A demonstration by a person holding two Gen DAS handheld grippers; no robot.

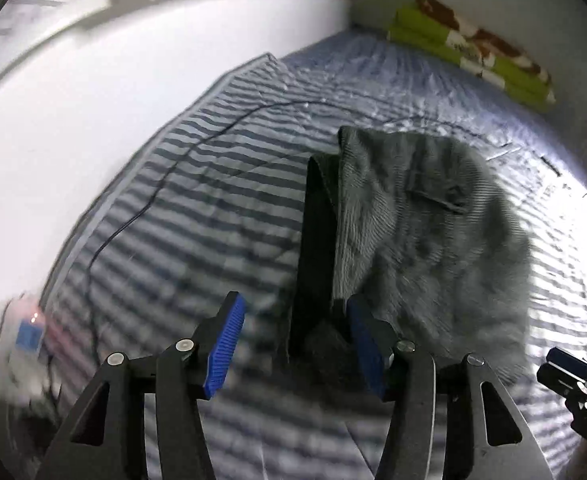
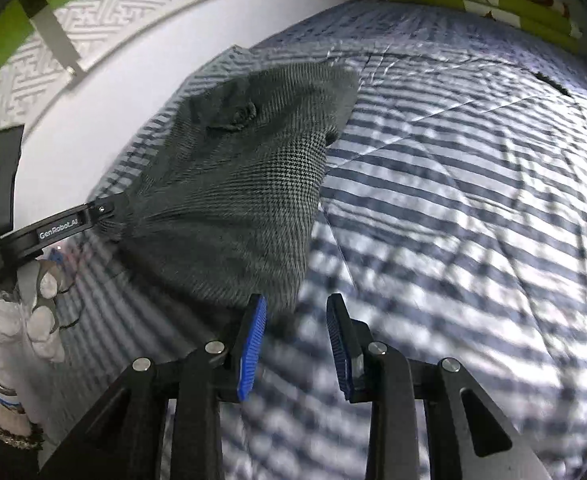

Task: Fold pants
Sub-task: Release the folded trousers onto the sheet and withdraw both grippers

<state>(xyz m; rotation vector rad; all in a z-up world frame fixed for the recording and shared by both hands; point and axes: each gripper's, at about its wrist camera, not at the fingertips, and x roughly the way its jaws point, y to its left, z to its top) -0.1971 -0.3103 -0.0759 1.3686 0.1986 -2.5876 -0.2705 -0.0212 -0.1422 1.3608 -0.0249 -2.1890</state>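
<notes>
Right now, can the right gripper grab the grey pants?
Probably yes. The right gripper is open, and the edge of the grey pants lies just ahead of its left finger, nothing between them. The left gripper is open at the other side.

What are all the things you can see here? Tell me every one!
pants: one, dark grey check, bunched on the bed, near edge lifted
bedspread: one, blue and white stripes, under the pants
cable: one, black, thin, lying across the bedspread
folded blanket: one, green, white and brown, far end of the bed
wall: white, beside the bed
left gripper: black with blue pads, open around the pants edge
right gripper: black with blue pads, open, at the pants edge
gloved hand: one, white glove, holding the left gripper
</notes>
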